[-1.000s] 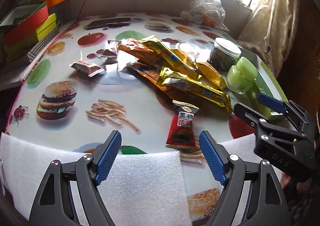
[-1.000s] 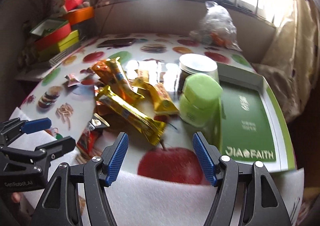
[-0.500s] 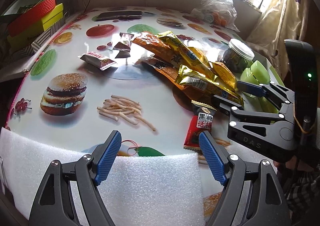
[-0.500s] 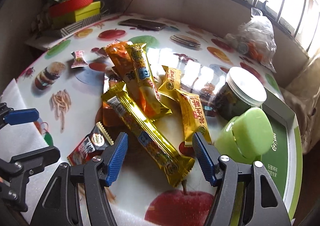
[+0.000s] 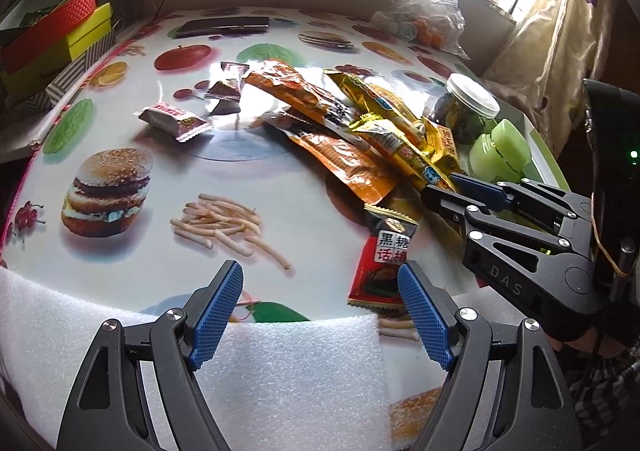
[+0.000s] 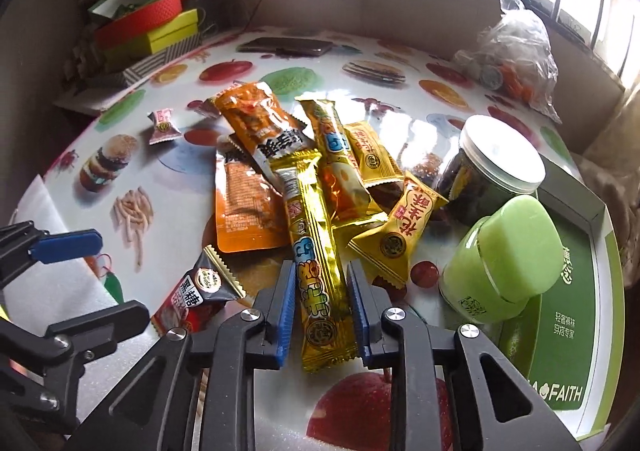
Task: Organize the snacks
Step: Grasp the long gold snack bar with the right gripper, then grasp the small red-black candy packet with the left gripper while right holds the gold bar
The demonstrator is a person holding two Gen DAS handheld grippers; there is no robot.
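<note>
A pile of snack packets lies mid-table: orange packets (image 6: 256, 131), gold packets and a long gold stick packet (image 6: 316, 251). My right gripper (image 6: 321, 287) is shut on the near end of the long gold stick packet; it also shows in the left wrist view (image 5: 460, 187). A red-and-black packet (image 5: 386, 263) lies near the table's front edge, just ahead of my left gripper (image 5: 320, 307), which is open and empty over white foam (image 5: 280, 371). Small wrapped sweets (image 5: 176, 119) lie at the left.
A dark jar with a white lid (image 6: 492, 179) and a green jar (image 6: 504, 259) stand right of the pile, beside a green box lid (image 6: 568, 291). A clear bag (image 6: 512, 51), a phone (image 6: 286, 46) and stacked boxes (image 6: 148, 27) sit at the back.
My right gripper moved forward and down to the pile and closed on the long gold stick packet. My left gripper stayed open and shifted slightly.
</note>
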